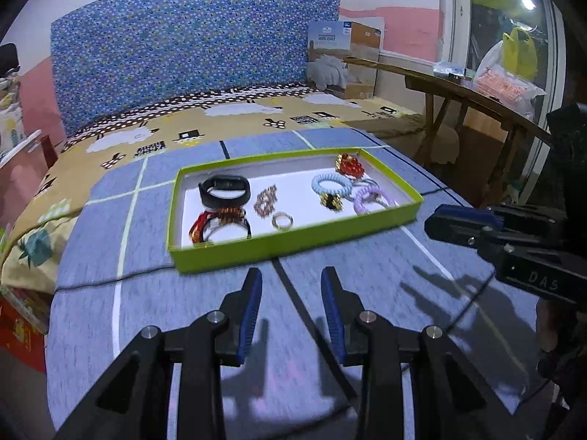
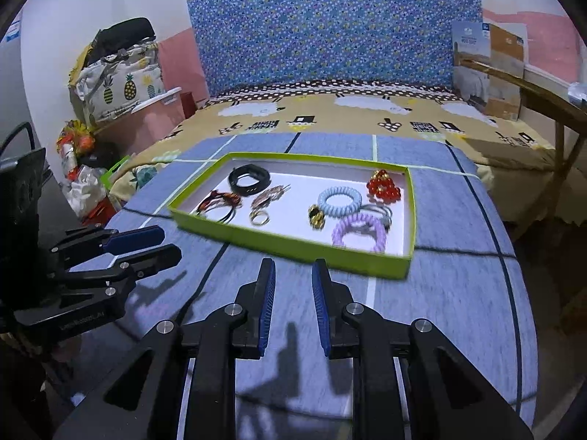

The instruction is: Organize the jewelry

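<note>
Both your grippers hang clear of the work, short of the green tray (image 1: pixel 293 245) that sits on the blue checked cloth (image 1: pixel 367 293) covering the desk. The left gripper (image 1: pixel 291 282) has its fingers spread with nothing between them. The right gripper (image 2: pixel 293 275) has a narrower gap, also empty. In the left wrist view the right one comes in from 3 o'clock; in the right wrist view the left one lies at 9 o'clock.

All the jewelry is already inside the tray. Taking the tray from the left wrist view, the black band (image 1: pixel 224 190) is at 10 o'clock, with the red and black corded bracelets (image 1: pixel 220 225) at 8 o'clock below it. A beaded chain (image 1: pixel 267 201) and a plain ring (image 1: pixel 282 220) lie near the middle. The pale blue coil band (image 1: pixel 332 183), the red bead cluster (image 1: pixel 350 167) and the lilac coil band (image 1: pixel 370 201) crowd the 2 to 4 o'clock end, with a gold and black piece (image 1: pixel 332 203) touching the blue coil.

No loose piece shows on the cloth, so the sorting looks close to done, or between picks. If you go on, the crowded right end needs care: the coils touch their neighbours, so come down on one rim only with the fingers wide.
</note>
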### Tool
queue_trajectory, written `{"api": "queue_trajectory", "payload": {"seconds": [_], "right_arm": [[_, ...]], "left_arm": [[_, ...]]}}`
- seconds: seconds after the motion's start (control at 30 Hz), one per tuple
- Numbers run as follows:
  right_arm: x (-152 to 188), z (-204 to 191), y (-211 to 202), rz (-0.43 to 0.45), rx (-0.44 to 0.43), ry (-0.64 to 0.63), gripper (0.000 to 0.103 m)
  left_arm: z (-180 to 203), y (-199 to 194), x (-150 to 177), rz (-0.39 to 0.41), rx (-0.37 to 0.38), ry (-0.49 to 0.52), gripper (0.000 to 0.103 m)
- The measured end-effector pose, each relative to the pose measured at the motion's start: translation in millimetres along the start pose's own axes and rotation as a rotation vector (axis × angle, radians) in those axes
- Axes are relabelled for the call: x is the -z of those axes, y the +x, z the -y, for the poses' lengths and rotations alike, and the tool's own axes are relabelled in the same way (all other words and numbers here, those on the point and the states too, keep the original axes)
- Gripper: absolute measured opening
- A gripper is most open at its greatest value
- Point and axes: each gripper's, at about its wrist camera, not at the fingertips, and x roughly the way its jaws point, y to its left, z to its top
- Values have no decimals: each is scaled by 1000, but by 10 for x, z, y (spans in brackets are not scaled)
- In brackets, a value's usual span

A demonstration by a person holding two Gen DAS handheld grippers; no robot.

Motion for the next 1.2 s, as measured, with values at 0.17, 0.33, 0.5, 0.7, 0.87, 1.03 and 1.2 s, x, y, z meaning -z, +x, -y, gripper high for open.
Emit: {"api": "queue_trajectory", "payload": {"seconds": [0.17, 0.33, 0.5, 0.7, 0.87, 1.03, 1.2], "right_arm": [[208, -84, -248, 35, 30, 12, 22], [418, -125, -442, 67, 70, 34, 39], [590, -195, -505, 72, 106, 13, 44], [652, -230, -503, 59, 106, 13, 44], [670, -217, -511, 65, 112, 17, 44], [671, -199, -507, 62, 115, 24, 44], [672, -199, -507, 57, 121, 25, 44]], "left_arm": [[8, -213, 221, 13, -32, -50, 35], [-27, -405, 369, 44, -79, -90, 35], [-9, -530, 435, 79, -100, -103, 35], [13, -555, 461, 87, -102, -100, 35], [7, -550, 478, 86, -112, -109, 35], [15, -531, 501, 79, -116, -112, 35], [45, -525, 503, 79, -117, -102, 35]]}}
